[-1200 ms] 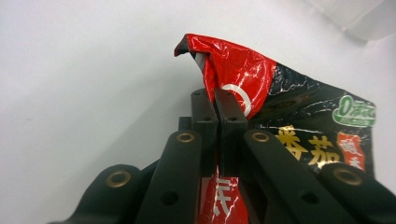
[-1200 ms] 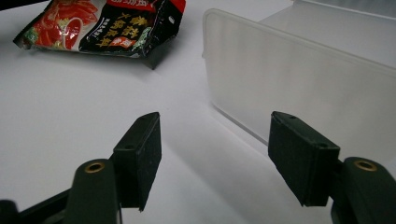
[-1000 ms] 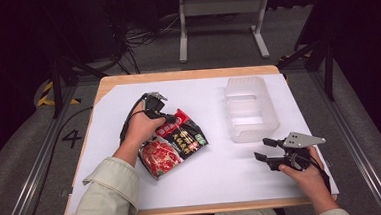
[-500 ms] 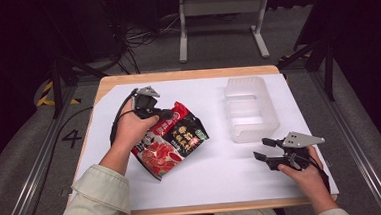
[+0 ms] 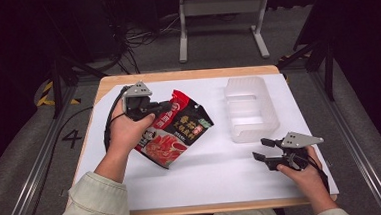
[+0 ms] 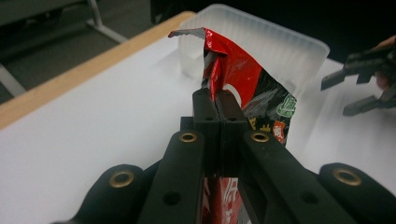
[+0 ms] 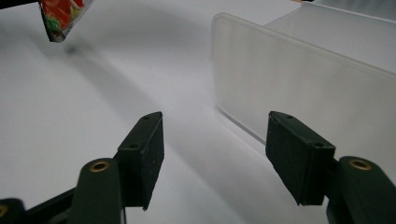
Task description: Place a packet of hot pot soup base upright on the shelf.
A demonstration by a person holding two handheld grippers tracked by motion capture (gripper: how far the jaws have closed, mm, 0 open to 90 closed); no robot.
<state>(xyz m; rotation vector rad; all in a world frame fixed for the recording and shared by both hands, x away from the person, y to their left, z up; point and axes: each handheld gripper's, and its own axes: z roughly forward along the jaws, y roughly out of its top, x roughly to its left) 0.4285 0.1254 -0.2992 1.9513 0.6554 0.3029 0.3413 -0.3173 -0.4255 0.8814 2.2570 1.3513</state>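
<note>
A red and black snack bag [image 5: 172, 131] hangs above the white table cover, held by its upper edge. My left gripper [image 5: 161, 108] is shut on that bag, and in the left gripper view the jaws pinch the red foil [image 6: 229, 70] between them. A frosted plastic bin [image 5: 251, 109] stands to the right of the bag, open side up. Low at the right, my right gripper [image 5: 261, 149] rests near the table's front edge, open, with nothing between its fingers [image 7: 142, 156]. The bin's wall [image 7: 299, 88] rises just beyond it.
A white sheet [image 5: 208, 181] covers the wooden table [image 5: 186, 74]. Black cable [image 5: 110, 117] loops behind the left hand. Beyond the table's far edge stand a metal frame [image 5: 220, 15] and floor cables.
The left gripper has lifted the bag and carried it up and to the right, toward the bin. The right gripper has stayed in place.
</note>
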